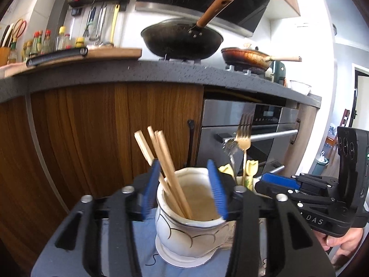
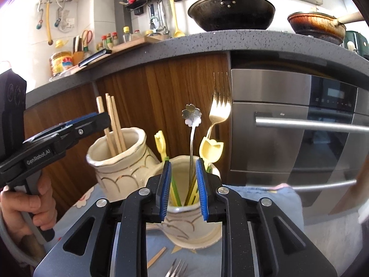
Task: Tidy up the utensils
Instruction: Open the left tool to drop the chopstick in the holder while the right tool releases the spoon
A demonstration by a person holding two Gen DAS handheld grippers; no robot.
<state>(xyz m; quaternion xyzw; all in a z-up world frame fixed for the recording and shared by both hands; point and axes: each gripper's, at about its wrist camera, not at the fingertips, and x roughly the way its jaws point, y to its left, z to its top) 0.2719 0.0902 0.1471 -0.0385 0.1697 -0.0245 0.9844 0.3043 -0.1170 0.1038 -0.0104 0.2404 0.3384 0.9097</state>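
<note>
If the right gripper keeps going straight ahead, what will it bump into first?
Probably the cream holder right in front of the right gripper. Its open fingers already sit either side of the rim, with the flower spoon and gold fork standing inside. Depth is hard to judge.

A surface covered by a light blue patterned cloth (image 2: 272, 198) is seen at the bottom of both views. Two white ceramic jars with gold scallop lines are set on it: one (image 2: 115, 161) at centre left, one (image 2: 191, 226) at lower centre. A chopstick (image 2: 156, 257) and fork tines (image 2: 176, 270) are noted lying on the cloth at the bottom edge.
</note>
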